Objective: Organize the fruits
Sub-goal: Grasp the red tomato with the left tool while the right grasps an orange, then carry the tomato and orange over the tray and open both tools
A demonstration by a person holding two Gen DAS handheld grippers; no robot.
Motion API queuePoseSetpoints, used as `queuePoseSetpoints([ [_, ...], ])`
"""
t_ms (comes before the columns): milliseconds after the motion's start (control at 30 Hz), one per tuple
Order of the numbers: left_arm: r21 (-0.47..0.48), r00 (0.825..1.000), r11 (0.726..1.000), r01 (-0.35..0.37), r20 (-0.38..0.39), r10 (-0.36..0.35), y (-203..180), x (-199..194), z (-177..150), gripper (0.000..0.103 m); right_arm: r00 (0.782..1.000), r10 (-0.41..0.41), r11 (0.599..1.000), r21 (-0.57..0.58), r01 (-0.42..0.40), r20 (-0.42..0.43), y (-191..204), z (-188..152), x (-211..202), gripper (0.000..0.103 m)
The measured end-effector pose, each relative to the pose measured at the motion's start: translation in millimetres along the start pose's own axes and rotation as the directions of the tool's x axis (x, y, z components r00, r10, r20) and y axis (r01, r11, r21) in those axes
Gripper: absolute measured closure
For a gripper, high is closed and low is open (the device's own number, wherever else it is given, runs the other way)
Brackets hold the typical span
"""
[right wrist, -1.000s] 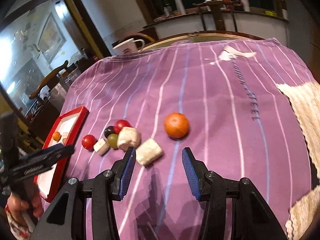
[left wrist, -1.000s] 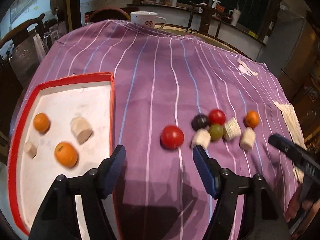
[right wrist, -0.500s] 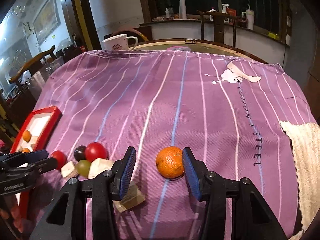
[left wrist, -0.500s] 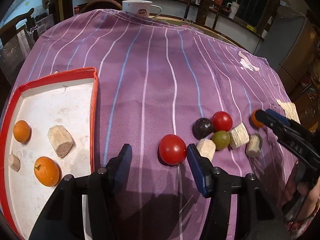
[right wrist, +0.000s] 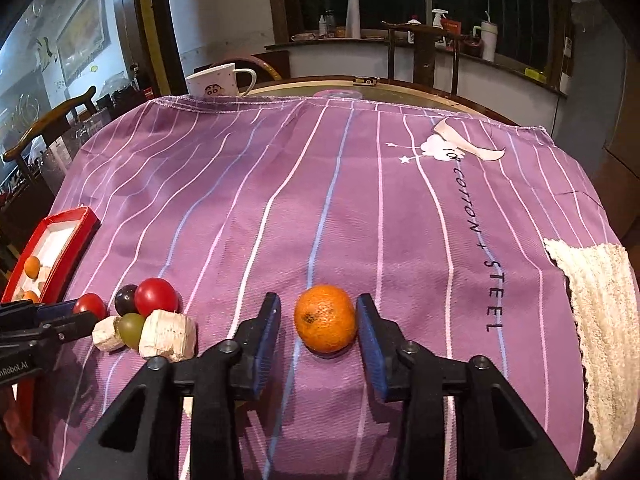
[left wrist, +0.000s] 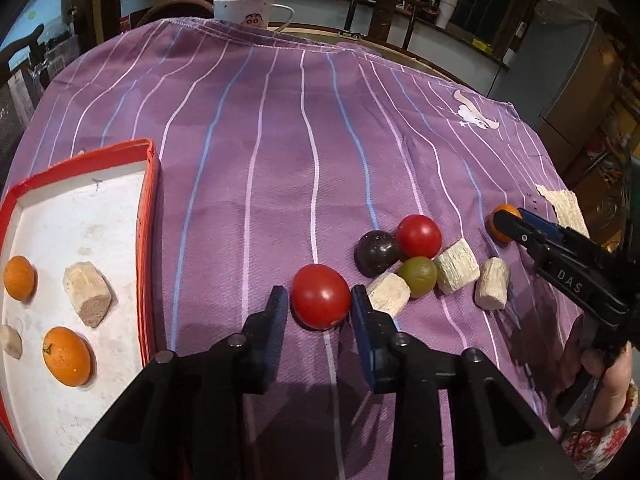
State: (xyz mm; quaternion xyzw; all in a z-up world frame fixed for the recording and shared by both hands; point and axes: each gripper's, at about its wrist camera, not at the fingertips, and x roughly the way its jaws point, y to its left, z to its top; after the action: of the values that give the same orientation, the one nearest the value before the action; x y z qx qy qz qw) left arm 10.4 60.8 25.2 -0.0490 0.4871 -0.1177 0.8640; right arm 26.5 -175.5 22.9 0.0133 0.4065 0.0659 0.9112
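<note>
My left gripper (left wrist: 319,300) is open with a red tomato (left wrist: 320,296) between its jaws on the purple cloth; small gaps show on both sides. Just right of it lie a dark plum (left wrist: 376,253), a second red tomato (left wrist: 418,236), a green fruit (left wrist: 418,277) and pale cut chunks (left wrist: 457,266). My right gripper (right wrist: 318,314) is open around an orange (right wrist: 325,323), with a gap on the left side. The red-rimmed white tray (left wrist: 146,216) at the left holds two oranges (left wrist: 66,356) and pale chunks (left wrist: 87,294).
A white mug (left wrist: 244,8) stands at the table's far edge. A cream knitted cloth (right wrist: 600,320) lies at the right edge. The fruit cluster also shows in the right wrist view (right wrist: 156,299). Chairs and a counter stand beyond the table.
Both grippers moved forward and lower. The left one now straddles the near red tomato with narrower jaws. The right one now straddles the orange.
</note>
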Motion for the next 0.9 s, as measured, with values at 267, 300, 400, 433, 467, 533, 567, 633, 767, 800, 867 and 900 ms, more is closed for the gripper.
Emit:
queuePoseSetpoints([
  [267, -0.069, 0.999, 0.997, 0.033, -0.003, -0.033, 6, 4, 2, 0.073, 0.999, 0.050, 0.995, 0.082, -0.049, -0.020, -17, -3, 3, 0.068],
  [300, -0.069, 1.000, 0.997, 0.023, 0.000, -0.023, 5, 3, 0, 0.074, 0.998, 0.063, 0.994, 0.089, -0.061, -0.021, -17, -4, 2, 0.068],
  [400, -0.095, 1.000, 0.995, 0.017, 0.010, -0.016, 9, -4, -5, 0.074, 0.998, 0.065, 0.994, 0.085, -0.064, -0.009, -14, -4, -4, 0.068],
  [433, -0.105, 1.000, 0.994, 0.025, 0.014, -0.023, 11, -8, -7, 0.074, 0.998, 0.070, 0.994, 0.088, -0.070, -0.004, -13, -4, -7, 0.068],
  [467, -0.114, 0.999, 0.993, 0.030, 0.020, -0.028, 14, -13, -9, 0.074, 0.997, 0.079, 0.993, 0.092, -0.079, 0.005, -12, -4, -12, 0.068],
  [533, -0.125, 0.999, 0.992, 0.031, 0.040, -0.027, 18, -26, -14, 0.074, 0.995, 0.096, 0.991, 0.089, -0.098, 0.024, -6, -2, -23, 0.068],
  [567, -0.128, 0.998, 0.991, 0.029, 0.052, -0.023, 21, -33, -17, 0.074, 0.994, 0.102, 0.991, 0.083, -0.104, 0.032, -2, -1, -27, 0.068],
  [633, -0.136, 0.997, 0.991, 0.015, 0.076, -0.005, 28, -48, -23, 0.074, 0.992, 0.117, 0.991, 0.062, -0.120, 0.046, 10, 2, -37, 0.068],
  [767, -0.168, 0.992, 0.985, -0.041, 0.115, 0.061, 52, -75, -34, 0.074, 0.982, 0.175, 0.985, -0.024, -0.173, 0.075, 52, 7, -62, 0.068],
  [800, -0.177, 0.990, 0.983, -0.054, 0.121, 0.076, 59, -80, -37, 0.074, 0.978, 0.192, 0.981, -0.046, -0.188, 0.080, 63, 8, -67, 0.068],
  [867, -0.206, 0.982, 0.973, -0.099, 0.136, 0.129, 79, -92, -43, 0.074, 0.968, 0.234, 0.969, -0.094, -0.226, 0.086, 91, 8, -77, 0.068],
  [900, -0.217, 0.979, 0.969, -0.119, 0.139, 0.151, 86, -95, -45, 0.074, 0.962, 0.260, 0.961, -0.118, -0.250, 0.084, 106, 9, -81, 0.068],
])
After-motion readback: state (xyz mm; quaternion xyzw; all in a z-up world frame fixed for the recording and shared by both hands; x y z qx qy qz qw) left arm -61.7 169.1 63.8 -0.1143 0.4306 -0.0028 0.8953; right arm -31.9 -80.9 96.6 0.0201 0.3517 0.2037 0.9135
